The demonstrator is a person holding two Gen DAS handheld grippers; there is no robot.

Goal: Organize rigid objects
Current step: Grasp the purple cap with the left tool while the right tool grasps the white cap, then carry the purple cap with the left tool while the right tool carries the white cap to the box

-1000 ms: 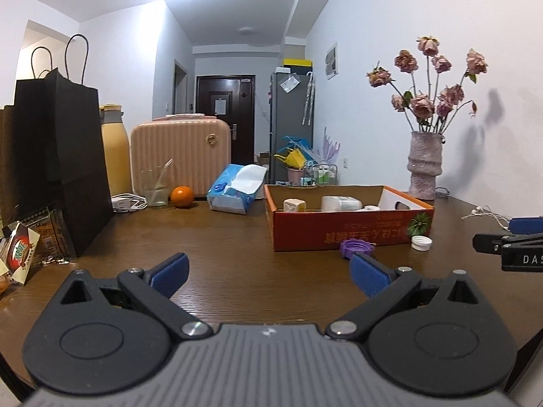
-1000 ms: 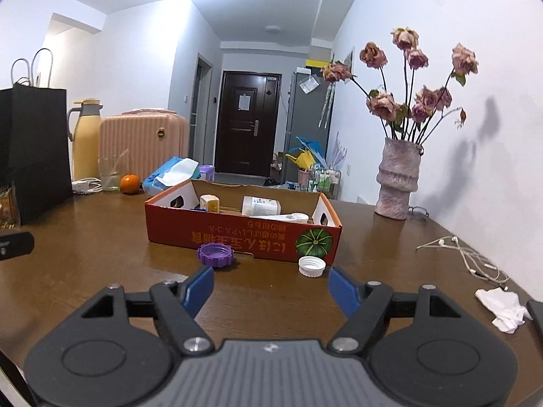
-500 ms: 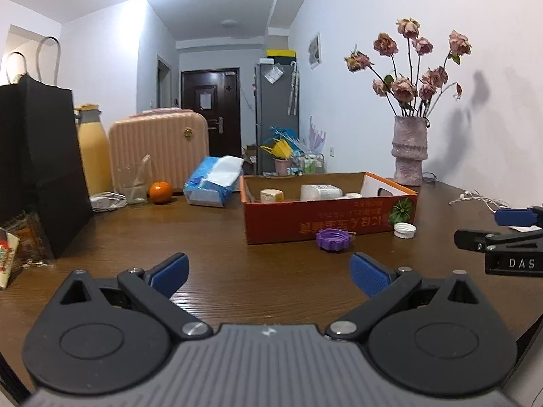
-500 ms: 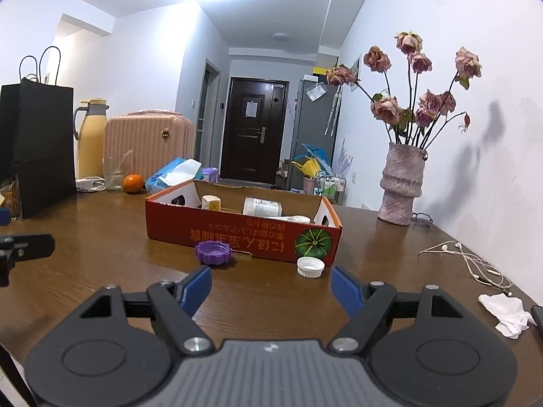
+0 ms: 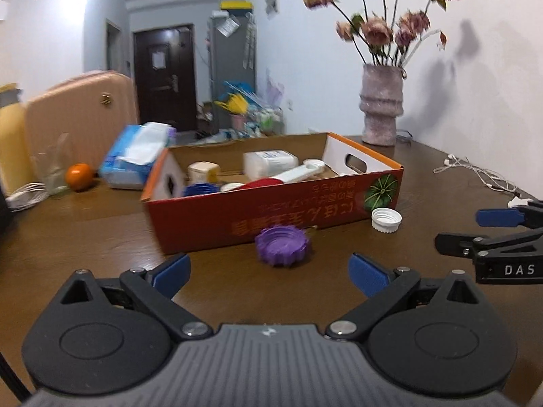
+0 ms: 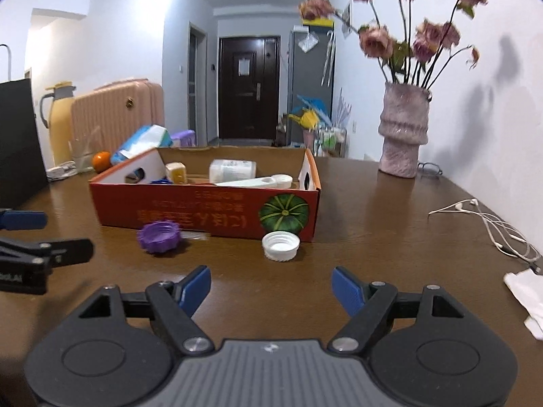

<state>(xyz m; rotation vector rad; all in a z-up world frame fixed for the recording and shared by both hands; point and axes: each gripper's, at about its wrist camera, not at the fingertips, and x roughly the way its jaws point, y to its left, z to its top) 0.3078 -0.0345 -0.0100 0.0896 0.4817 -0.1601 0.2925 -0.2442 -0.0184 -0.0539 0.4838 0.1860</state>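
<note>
Both tools were spread with nothing between their blue pads. The left tool (image 5: pixel 269 273) pointed at a purple cap (image 5: pixel 282 245) lying open side up on the tabletop (image 5: pixel 85 237), just before the front wall of an orange cardboard box (image 5: pixel 271 215). The right tool (image 6: pixel 271 286) faced a white cap (image 6: pixel 281 245), also on the tabletop, close to the box's front corner under its pumpkin picture. Inside the box lay a white bottle (image 6: pixel 232 170) and other small items
</note>
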